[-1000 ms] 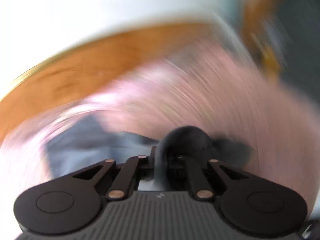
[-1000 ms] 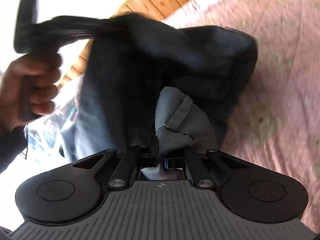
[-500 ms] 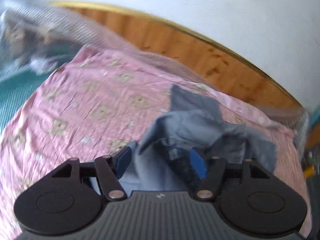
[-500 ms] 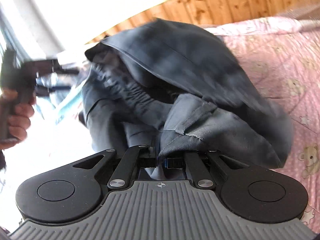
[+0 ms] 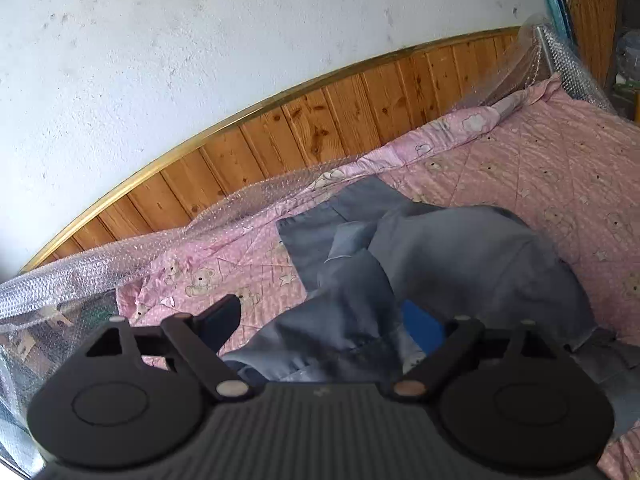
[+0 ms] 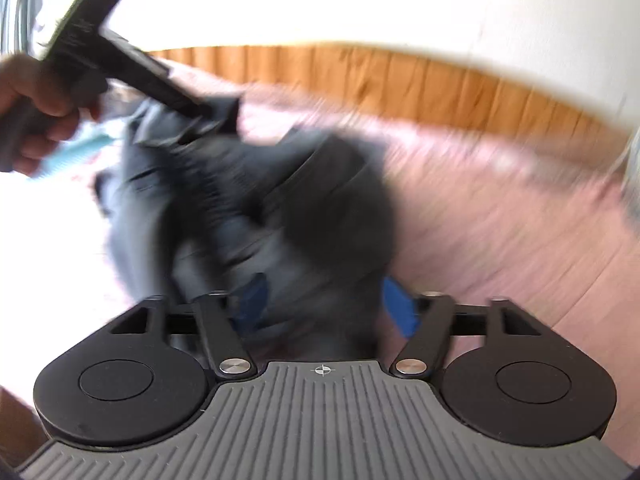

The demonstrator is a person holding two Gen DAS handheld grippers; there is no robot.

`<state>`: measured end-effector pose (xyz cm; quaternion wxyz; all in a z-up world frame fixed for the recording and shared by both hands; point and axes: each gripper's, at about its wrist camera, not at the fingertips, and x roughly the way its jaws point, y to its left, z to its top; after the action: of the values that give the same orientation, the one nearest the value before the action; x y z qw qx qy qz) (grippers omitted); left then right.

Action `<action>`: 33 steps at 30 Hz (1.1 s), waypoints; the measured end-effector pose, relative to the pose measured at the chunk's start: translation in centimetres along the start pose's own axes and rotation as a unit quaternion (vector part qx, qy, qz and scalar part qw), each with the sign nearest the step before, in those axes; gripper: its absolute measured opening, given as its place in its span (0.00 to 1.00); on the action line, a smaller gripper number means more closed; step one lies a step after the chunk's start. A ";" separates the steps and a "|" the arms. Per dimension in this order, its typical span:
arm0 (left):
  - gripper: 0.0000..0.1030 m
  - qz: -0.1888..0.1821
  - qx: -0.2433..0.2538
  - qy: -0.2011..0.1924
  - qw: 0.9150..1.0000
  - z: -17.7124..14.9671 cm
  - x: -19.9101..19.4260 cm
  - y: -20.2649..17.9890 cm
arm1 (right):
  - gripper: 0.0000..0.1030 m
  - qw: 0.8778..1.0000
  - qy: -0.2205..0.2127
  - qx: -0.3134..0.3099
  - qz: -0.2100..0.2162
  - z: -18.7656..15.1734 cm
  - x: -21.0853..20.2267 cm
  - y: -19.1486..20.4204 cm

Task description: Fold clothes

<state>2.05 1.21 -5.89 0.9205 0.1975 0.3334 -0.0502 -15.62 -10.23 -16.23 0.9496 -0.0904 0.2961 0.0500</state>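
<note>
Released half a second ago: right gripper (image 6: 324, 308), then clamped on the grey garment (image 5: 460, 256), now wide open with blue pads apart around loose cloth. Left gripper (image 5: 332, 320) also spread wide, holding nothing. Garment dropped in a crumpled heap at centre frame on the pink quilted bed (image 5: 560, 168), soft, matte, thick-seamed. Probably needs spreading flat before any fold. Glossy wooden headboard (image 5: 320, 128) above.

The grey garment (image 5: 472, 256) is matt woven cloth lying on a quilted pink bedcover (image 5: 560, 168) with a soft stitched surface, backed by knotty varnished wood panelling (image 5: 304, 136) under a rough painted wall (image 5: 200, 40), with clear bubble wrap (image 5: 80, 276) glinting alongside
</note>
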 end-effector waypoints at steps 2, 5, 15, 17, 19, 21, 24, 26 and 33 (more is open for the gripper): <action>0.88 -0.013 -0.028 0.010 0.999 -0.6 -1.1 0.8 | 0.82 0.999 -0.023 -0.045 -0.012 0.8 0.3 0.1; 0.88 -0.035 -0.076 0.046 0.995 -1.8 -1.9 1.6 | 0.91 0.995 -0.025 -0.098 0.012 2.0 3.1 -0.3; 0.89 -0.067 -0.374 0.148 0.913 -8.6 -0.7 5.4 | 0.97 0.979 -0.006 0.156 0.132 10.2 16.7 -11.7; 0.91 -0.060 -0.364 0.159 0.916 -8.3 0.8 4.6 | 0.97 0.970 0.042 0.177 0.159 11.4 21.7 -11.9; 0.90 -0.029 -0.332 0.171 0.927 -7.6 3.0 3.4 | 0.91 0.948 0.113 0.206 0.216 10.8 27.3 -11.9; 0.31 -0.007 -0.310 0.184 0.933 -7.1 5.7 3.4 | 0.12 0.899 0.182 0.266 0.298 9.8 31.2 -12.0; 0.10 -0.056 -0.315 0.144 0.936 -3.0 7.9 5.4 | 0.00 0.866 0.169 0.325 0.340 9.8 30.0 -13.3; 0.09 -0.096 -0.299 0.075 0.946 2.8 6.9 7.2 | 0.00 0.858 0.105 0.358 0.354 11.1 26.4 -15.7; 0.09 -0.232 -0.208 -0.173 0.934 20.5 -6.8 13.7 | 0.00 0.894 -0.167 0.319 0.267 21.5 3.6 -26.0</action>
<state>12.07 5.35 17.33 0.9472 -0.0932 0.2086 -0.2249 3.06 -31.22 2.78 0.9138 0.3096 0.1459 0.2186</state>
